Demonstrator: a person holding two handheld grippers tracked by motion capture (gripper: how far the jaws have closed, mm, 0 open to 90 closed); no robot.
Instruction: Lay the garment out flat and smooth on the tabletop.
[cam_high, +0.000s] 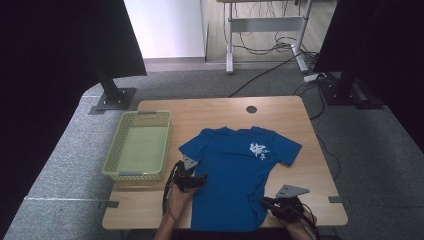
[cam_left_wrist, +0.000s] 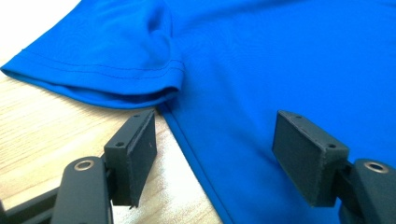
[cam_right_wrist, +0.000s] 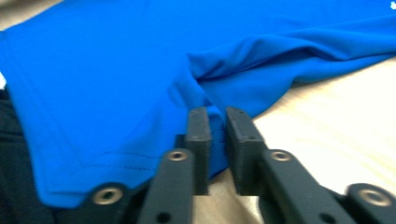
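A blue T-shirt (cam_high: 237, 172) lies spread flat on the wooden table (cam_high: 300, 125), collar toward the far edge, a white print on its chest, its hem reaching the near edge. A pale green basket (cam_high: 139, 145) stands on the table just to the left of the shirt.

The left gripper (cam_high: 196, 181) sits at the shirt's left side edge, just below the sleeve. In the left gripper view its jaws stand wide apart — one over bare wood beside the side seam, the other over the blue cloth — with the shirt's edge running between them. The pads do not press on anything; the sleeve hem lies just past the tip of the jaw over the wood.

The right gripper (cam_high: 274, 204) is at the shirt's lower right edge, near the hem corner. In the right gripper view its jaws are drawn nearly together, with a fold of the shirt's edge pinched between the pads, and the cloth rises in a ridge running away from the grip. That view is somewhat blurred, so how much cloth is caught cannot be made out.
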